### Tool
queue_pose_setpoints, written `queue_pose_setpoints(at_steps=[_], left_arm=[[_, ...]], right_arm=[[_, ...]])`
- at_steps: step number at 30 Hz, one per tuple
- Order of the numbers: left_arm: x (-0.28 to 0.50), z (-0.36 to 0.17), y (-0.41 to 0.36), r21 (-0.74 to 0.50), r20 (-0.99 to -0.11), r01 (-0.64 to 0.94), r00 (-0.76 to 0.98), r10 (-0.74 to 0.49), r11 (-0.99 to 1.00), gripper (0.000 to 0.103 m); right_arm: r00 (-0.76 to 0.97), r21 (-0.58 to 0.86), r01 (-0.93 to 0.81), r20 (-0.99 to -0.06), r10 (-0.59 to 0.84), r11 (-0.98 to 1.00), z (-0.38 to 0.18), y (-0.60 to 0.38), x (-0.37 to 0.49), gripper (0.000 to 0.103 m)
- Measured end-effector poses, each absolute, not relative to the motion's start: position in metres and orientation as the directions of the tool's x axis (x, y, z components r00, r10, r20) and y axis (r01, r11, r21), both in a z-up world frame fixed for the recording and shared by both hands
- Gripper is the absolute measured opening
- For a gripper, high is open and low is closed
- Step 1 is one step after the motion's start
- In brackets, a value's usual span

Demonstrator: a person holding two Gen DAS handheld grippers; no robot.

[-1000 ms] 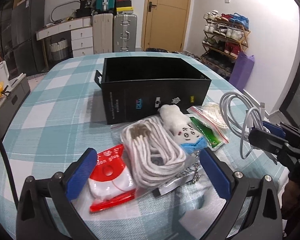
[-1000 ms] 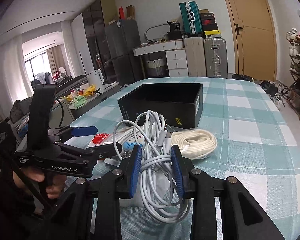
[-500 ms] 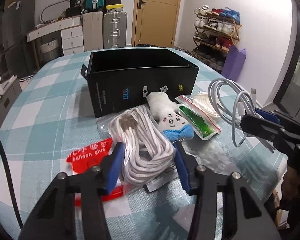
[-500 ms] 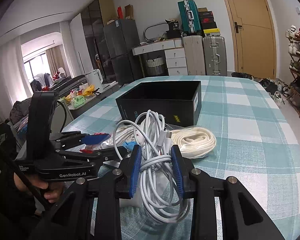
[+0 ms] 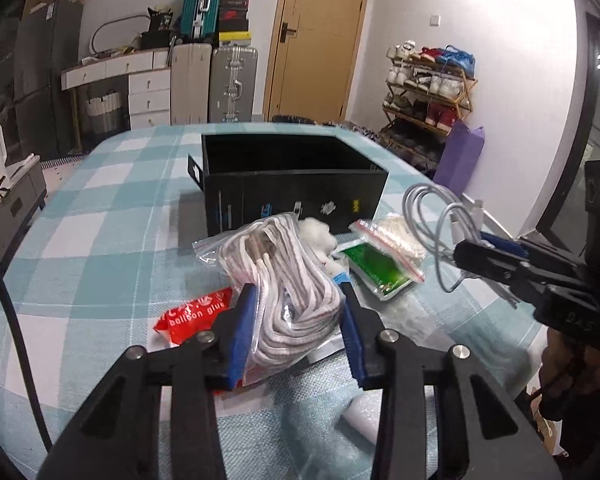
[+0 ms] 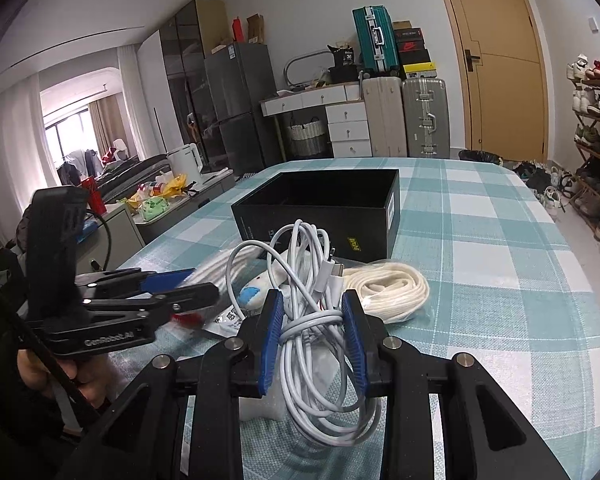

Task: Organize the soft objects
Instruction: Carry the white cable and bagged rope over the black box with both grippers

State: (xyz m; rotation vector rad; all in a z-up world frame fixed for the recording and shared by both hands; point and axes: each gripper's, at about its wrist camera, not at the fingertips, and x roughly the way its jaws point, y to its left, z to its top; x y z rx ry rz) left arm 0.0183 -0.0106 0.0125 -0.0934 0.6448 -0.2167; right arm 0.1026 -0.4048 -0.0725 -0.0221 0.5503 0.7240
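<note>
1. Left gripper (image 5: pixel 298 326): blue pads closed on the bagged rope bundle (image 5: pixel 288 280), bag bulging between them. The bag looks partly lifted; whether its far end rests on the table (image 5: pixel 100 240) I cannot tell.
2. Right gripper (image 6: pixel 312 334): pads clamped on the white charging cable coil (image 6: pixel 312 280), loops standing above and hanging below the grip, clear of the cloth.
3. Target, by my judgement: the open black box (image 5: pixel 296 196), at 12 o'clock from the left gripper and at 12 o'clock from the right.
4. Lift the bag straight up first. The red balloon glue packet (image 5: pixel 192 314) lies just beside it at 9 o'clock and the plush toy (image 5: pixel 318 236) at 1 o'clock; a drag would likely carry them along.
5. Clear the box's near wall fully before lowering; a slack bag corner can catch the rim.
6. Enter one gripper at a time. The cable's hanging loops could snag the box edge or the green-filled zip bag (image 5: pixel 376 266).
</note>
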Motion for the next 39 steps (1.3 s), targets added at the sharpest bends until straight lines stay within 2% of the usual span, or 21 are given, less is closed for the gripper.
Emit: queue_pose_setpoints(at_steps=[21, 39], left_arm=[[0.039, 0.066, 0.014, -0.118, -0.48, 0.159, 0.855, -0.196, 0.98, 0.038], [0.086, 0.085, 0.009, -0.092, -0.477, 0.179, 0.856, -0.201, 0.979, 0.038]], right_arm=[[0.661, 0.188, -0.599, -0.432, 0.613, 0.778, -0.016, -0.402, 0.132, 0.03], [0.658, 0.225, -0.602, -0.403, 0.636, 0.766, 0.022, -0.395, 0.175, 0.03]])
